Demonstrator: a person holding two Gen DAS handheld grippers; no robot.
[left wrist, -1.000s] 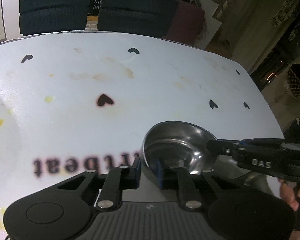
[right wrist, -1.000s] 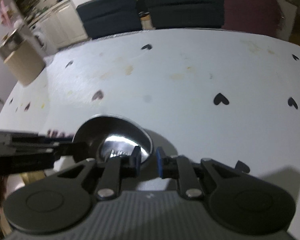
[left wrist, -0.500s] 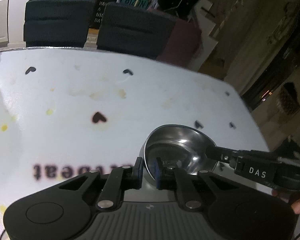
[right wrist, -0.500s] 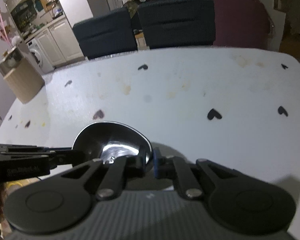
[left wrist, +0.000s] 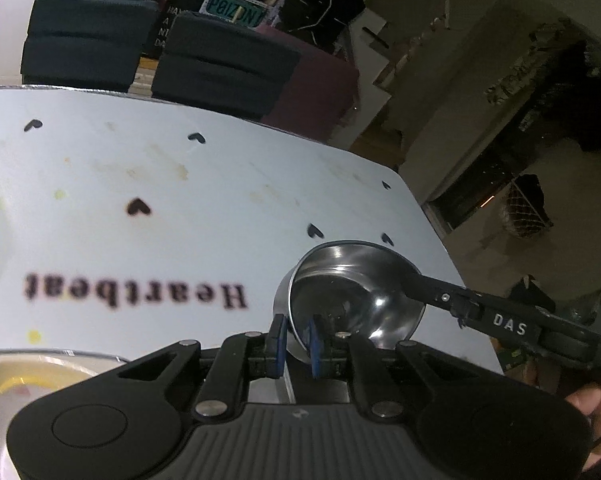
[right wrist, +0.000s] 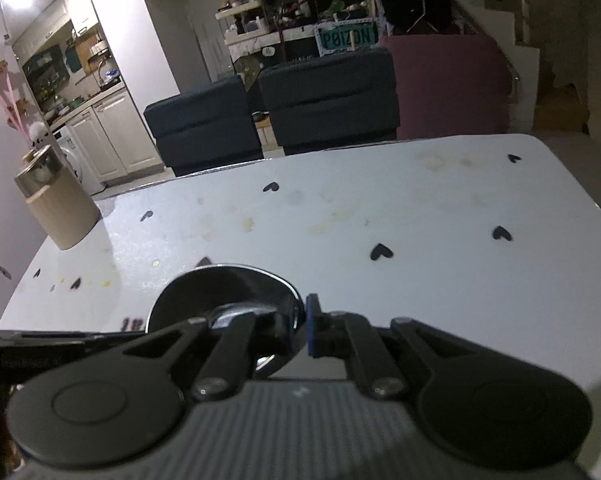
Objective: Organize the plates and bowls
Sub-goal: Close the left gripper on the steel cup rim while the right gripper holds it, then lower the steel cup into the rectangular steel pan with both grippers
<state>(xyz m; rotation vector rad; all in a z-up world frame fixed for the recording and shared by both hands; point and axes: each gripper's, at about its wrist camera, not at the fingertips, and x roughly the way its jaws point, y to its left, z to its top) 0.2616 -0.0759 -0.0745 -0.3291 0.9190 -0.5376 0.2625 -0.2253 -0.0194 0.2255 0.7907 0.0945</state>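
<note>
Left claw and right claw are both gripping opposite rim edges of 1 shiny, mirror-polished steel bowl, holding it tilted over the heart-printed worktop.

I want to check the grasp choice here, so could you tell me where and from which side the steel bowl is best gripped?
By its thin rim, one pad inside and one outside. The steel bowl is round, smooth and open-topped, with no handle, so the wall is the only pinchable part. Both grippers do this now: the left gripper on the near rim, the right gripper on the opposite side, sharing the load.
</note>
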